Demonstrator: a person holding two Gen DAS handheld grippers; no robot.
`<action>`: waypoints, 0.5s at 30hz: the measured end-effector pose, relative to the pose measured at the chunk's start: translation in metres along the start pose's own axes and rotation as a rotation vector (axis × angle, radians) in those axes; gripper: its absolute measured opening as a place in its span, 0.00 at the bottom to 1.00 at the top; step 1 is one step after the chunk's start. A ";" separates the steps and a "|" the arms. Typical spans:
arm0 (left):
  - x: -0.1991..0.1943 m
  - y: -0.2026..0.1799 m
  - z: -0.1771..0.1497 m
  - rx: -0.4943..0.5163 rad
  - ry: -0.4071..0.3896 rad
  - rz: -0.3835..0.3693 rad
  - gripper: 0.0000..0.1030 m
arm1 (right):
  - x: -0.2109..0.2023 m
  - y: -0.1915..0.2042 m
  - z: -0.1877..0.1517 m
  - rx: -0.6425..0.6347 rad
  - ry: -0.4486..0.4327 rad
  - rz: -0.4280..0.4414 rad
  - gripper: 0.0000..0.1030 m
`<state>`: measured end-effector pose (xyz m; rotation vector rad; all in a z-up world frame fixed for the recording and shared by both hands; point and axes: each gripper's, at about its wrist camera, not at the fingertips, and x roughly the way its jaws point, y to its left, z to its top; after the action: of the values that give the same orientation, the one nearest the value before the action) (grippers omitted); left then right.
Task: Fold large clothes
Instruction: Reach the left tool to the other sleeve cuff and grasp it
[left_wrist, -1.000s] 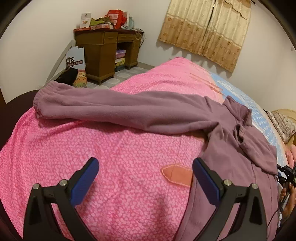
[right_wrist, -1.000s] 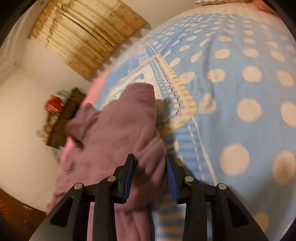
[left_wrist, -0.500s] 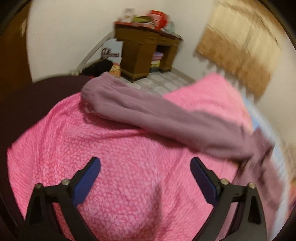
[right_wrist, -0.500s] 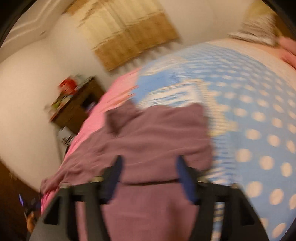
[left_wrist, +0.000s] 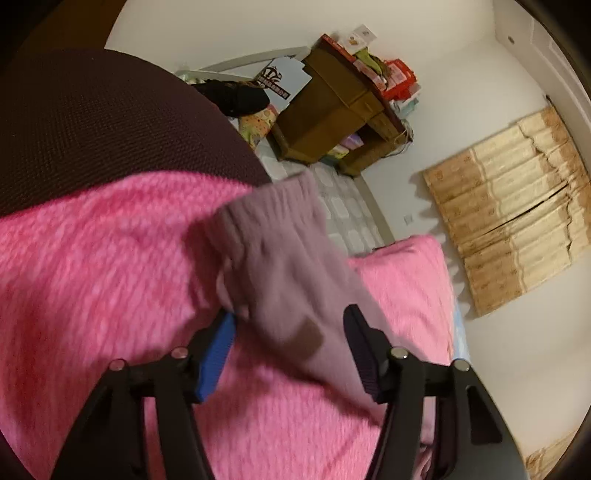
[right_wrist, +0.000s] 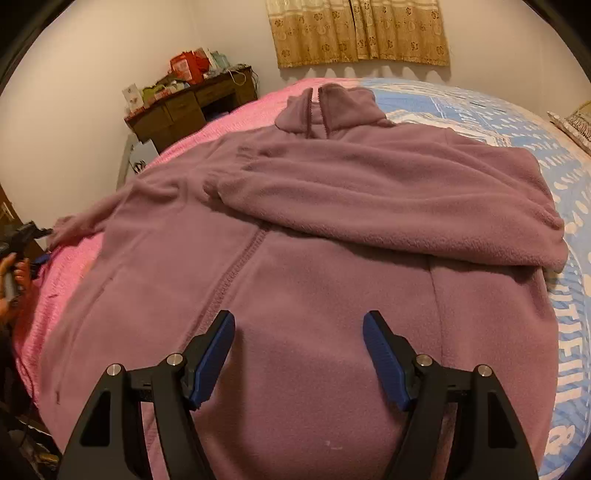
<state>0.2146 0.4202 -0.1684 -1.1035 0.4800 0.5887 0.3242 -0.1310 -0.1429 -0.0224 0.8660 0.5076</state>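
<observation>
A mauve fleece jacket (right_wrist: 295, 258) lies spread on the bed, collar at the far end. Its right sleeve (right_wrist: 388, 199) is folded across the chest. Its left sleeve stretches out to the left. My right gripper (right_wrist: 298, 350) is open and empty above the jacket's lower body. In the left wrist view the left sleeve cuff (left_wrist: 280, 258) lies between the fingers of my left gripper (left_wrist: 288, 332), which stands open around it. The left gripper also shows small at the far left of the right wrist view (right_wrist: 26, 236).
A pink blanket (left_wrist: 92, 295) and a blue dotted quilt (right_wrist: 569, 295) cover the bed. A wooden desk (right_wrist: 184, 107) with clutter stands by the wall. A dark mesh surface (left_wrist: 92, 129) is at the bed's edge. Curtains (right_wrist: 358, 29) hang behind.
My right gripper let go of the right sleeve, now folded across the chest, opened and drew back. My left gripper moved left to the far sleeve's cuff and now straddles it.
</observation>
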 end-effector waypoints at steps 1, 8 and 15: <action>0.004 0.000 0.003 0.013 -0.012 0.017 0.56 | 0.001 0.000 -0.003 0.004 0.007 -0.002 0.70; -0.002 -0.003 0.002 0.122 -0.068 0.046 0.13 | 0.002 0.004 -0.005 -0.006 0.015 -0.006 0.74; -0.025 -0.018 0.012 0.180 -0.113 -0.050 0.09 | 0.002 0.005 -0.005 -0.006 0.011 -0.008 0.74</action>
<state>0.2087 0.4200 -0.1363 -0.9031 0.3981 0.5496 0.3190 -0.1268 -0.1469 -0.0344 0.8749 0.5032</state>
